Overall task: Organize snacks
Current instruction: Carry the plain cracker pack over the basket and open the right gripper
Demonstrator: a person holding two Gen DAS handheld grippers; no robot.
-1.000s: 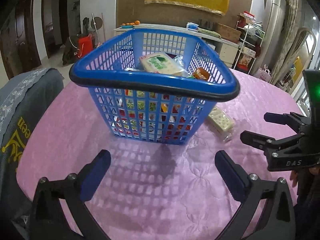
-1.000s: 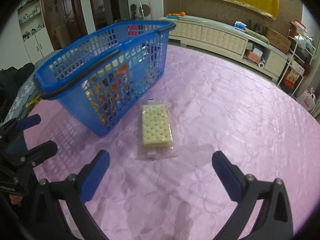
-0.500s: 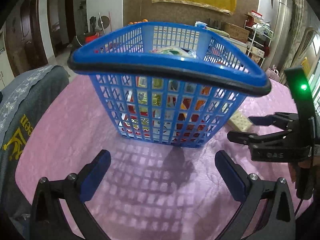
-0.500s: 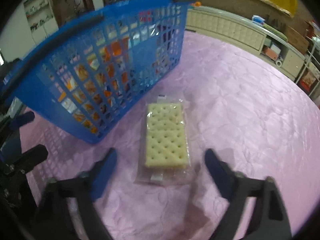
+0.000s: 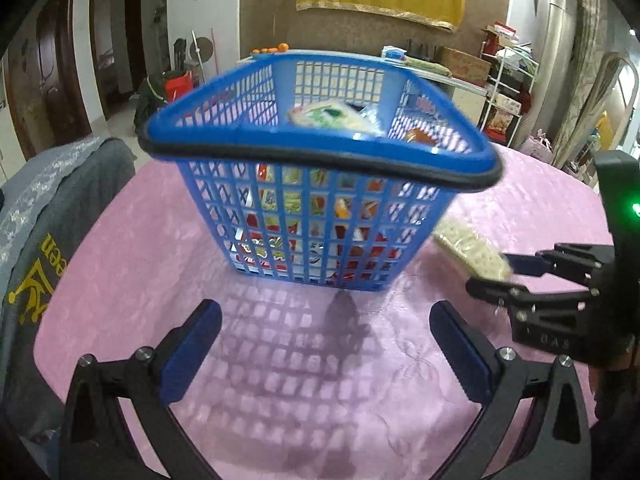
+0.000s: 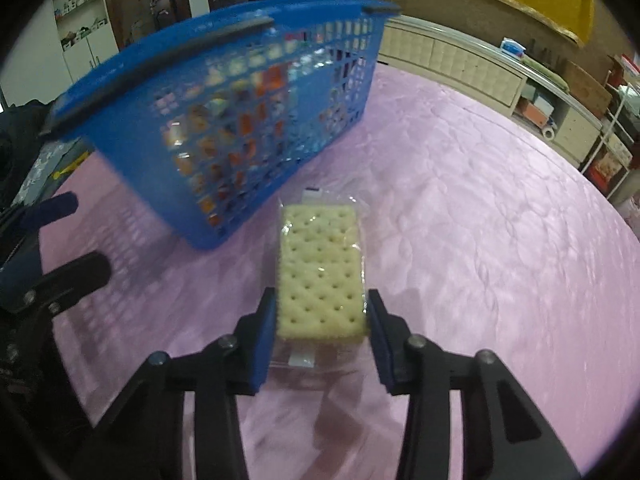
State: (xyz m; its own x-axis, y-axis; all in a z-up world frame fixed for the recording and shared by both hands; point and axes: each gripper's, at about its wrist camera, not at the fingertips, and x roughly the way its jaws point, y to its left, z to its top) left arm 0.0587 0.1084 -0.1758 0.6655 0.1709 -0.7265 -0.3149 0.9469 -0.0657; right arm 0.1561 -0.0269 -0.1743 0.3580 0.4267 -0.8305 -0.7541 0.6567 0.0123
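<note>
A clear packet of pale crackers lies on the pink tablecloth just right of a blue mesh basket that holds several snack packs. My right gripper is closing on the packet's near end, and both blue pads touch its long sides. From the left wrist view the same packet sits beside the basket, with the right gripper at its end. My left gripper stands open in front of the basket, nothing between its fingers.
The pink quilted cloth covers the round table. A grey garment drapes over a chair at the table's left edge. A long low sideboard and shelves stand behind the table.
My right gripper moved forward to the cracker packet and its jaws narrowed from wide open to the packet's sides. The left gripper stays open in front of the basket.
</note>
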